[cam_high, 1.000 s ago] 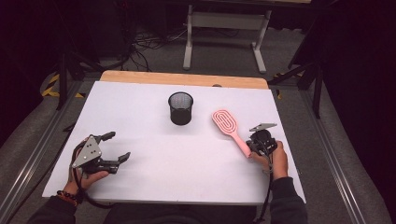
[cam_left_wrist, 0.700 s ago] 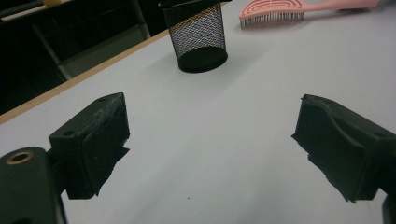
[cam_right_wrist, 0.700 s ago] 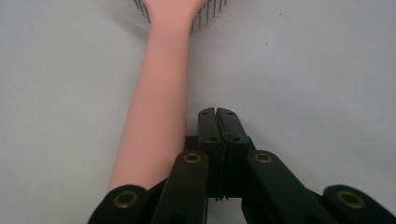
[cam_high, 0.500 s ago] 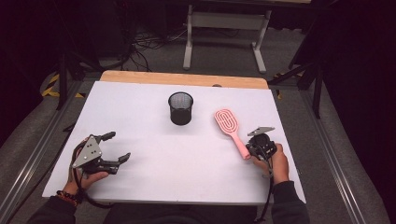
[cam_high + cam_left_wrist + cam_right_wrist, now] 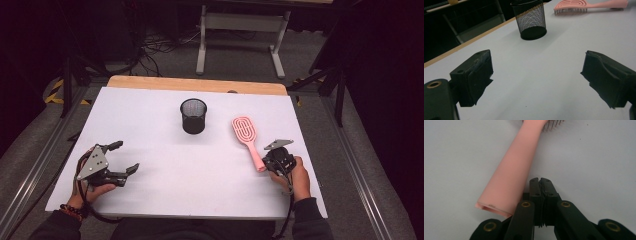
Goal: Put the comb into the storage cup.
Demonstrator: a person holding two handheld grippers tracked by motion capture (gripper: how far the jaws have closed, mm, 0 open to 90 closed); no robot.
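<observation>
A white table with a wooden far edge stands in a dark room with grey flooring. The pink hairbrush has slid slightly right of the mesh cup, its handle just beside the right gripper, whose 2 jaws are pressed together on nothing. The left gripper rests spread wide, unmoved.

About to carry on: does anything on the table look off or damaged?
The right tool is shut on nothing, with the pink hairbrush handle lying beside its jaws, not between them. The mesh cup stands upright.
</observation>
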